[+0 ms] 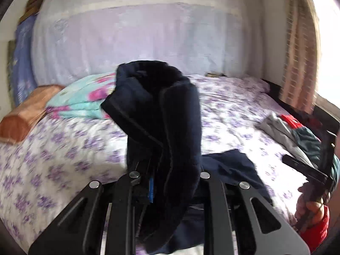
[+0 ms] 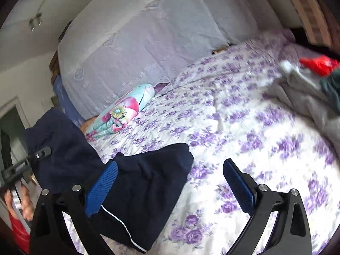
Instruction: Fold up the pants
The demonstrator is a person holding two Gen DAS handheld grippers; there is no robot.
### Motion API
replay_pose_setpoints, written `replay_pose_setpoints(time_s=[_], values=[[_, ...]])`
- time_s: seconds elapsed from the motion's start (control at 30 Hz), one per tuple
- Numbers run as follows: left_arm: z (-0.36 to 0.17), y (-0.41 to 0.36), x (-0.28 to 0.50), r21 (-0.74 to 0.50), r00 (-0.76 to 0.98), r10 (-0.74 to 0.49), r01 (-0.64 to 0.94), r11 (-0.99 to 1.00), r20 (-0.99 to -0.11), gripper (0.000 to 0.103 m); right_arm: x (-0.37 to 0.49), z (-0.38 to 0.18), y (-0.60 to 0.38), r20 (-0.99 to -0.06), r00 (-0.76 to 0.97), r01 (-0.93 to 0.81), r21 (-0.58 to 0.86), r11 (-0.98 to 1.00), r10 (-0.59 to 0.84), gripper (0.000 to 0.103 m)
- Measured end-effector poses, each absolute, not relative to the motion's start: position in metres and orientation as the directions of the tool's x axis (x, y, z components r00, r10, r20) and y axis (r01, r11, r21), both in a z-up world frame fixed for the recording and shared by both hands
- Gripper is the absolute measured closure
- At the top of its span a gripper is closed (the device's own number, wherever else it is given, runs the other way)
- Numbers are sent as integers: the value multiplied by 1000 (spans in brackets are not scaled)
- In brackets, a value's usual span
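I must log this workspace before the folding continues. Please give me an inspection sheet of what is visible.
Surface: bed with purple-flowered sheet, rumpled.
Job's things: navy pants, partly lifted off the bed.
Clutter: folded floral blanket; grey and red clothes pile; orange pillow.
Grippers: left gripper shut on the pants; right gripper open, pants draped over one finger.
Cables: nothing seen.
Surroundings: covered headboard; curtain by bright window.
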State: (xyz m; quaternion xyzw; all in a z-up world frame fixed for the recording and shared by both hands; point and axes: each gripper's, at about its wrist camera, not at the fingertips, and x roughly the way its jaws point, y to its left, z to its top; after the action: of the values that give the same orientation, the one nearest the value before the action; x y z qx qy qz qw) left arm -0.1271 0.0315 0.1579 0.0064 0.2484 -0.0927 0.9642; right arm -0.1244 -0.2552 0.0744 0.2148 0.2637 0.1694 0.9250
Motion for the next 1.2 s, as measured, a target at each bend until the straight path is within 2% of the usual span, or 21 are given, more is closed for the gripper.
replay_pose_setpoints(time_s=[0.03, 0.1, 0.17, 0.23, 0.3, 0.33, 0.37, 0.47, 0.57, 0.63, 0.67, 0.7, 0.8, 0.9, 1.07, 1.2], values=[[153, 5, -123, -17, 837, -225, 250, 968, -499, 84, -124, 67, -266, -417, 795, -176, 537, 825, 441, 3], [128, -55, -109, 28, 743, -304, 398, 917, -597, 78, -123, 54, -280, -448, 777, -125, 579, 806, 442, 3], [99, -89, -98, 79, 668, -267, 440, 895, -695, 73, -125, 47, -284, -491, 757, -99, 566, 819, 431, 3], [85, -90, -97, 53, 630, -269, 443, 895, -729, 71, -130, 45, -287, -496, 748, -115, 558, 822, 441, 3], [90, -63, -105, -9, 645, -292, 405, 914, -707, 53, -130, 46, -289, -493, 739, -137, 559, 818, 460, 3], [95, -47, -107, -49, 654, -307, 381, 923, -691, 35, -128, 46, -288, -492, 726, -152, 568, 809, 481, 3], [101, -27, -112, -98, 669, -326, 355, 930, -668, 22, -125, 46, -286, -491, 705, -170, 584, 794, 512, 3], [115, 23, -126, -246, 723, -380, 290, 925, -577, 7, -109, 47, -273, -483, 643, -210, 636, 743, 595, 3], [126, 26, -133, -236, 734, -394, 316, 919, -553, 5, -107, 61, -259, -439, 664, -244, 638, 731, 605, 3], [129, 21, -136, -112, 789, -285, 269, 957, -544, 5, -109, 74, -243, -443, 655, -296, 595, 747, 612, 4], [127, 25, -133, -46, 814, -191, 199, 979, -548, 5, -108, 75, -235, -471, 644, -301, 568, 766, 602, 4], [122, 32, -124, -46, 803, -165, 170, 984, -573, 5, -104, 73, -229, -512, 624, -291, 549, 783, 591, 4], [91, 62, -92, -211, 679, -252, 145, 967, -690, 5, -83, 47, -222, -612, 521, -210, 584, 785, 595, 3], [55, 78, -67, -304, 586, -314, 119, 945, -747, 5, -63, 19, -220, -602, 415, -169, 686, 708, 682, 3], [16, 70, -44, -452, 448, -475, 165, 877, -758, 5, -43, 13, -214, -581, 394, -209, 698, 685, 712, 3], [12, 60, -36, -443, 470, -476, 187, 877, -743, 6, -34, 16, -199, -612, 384, -277, 638, 718, 692, 3]])
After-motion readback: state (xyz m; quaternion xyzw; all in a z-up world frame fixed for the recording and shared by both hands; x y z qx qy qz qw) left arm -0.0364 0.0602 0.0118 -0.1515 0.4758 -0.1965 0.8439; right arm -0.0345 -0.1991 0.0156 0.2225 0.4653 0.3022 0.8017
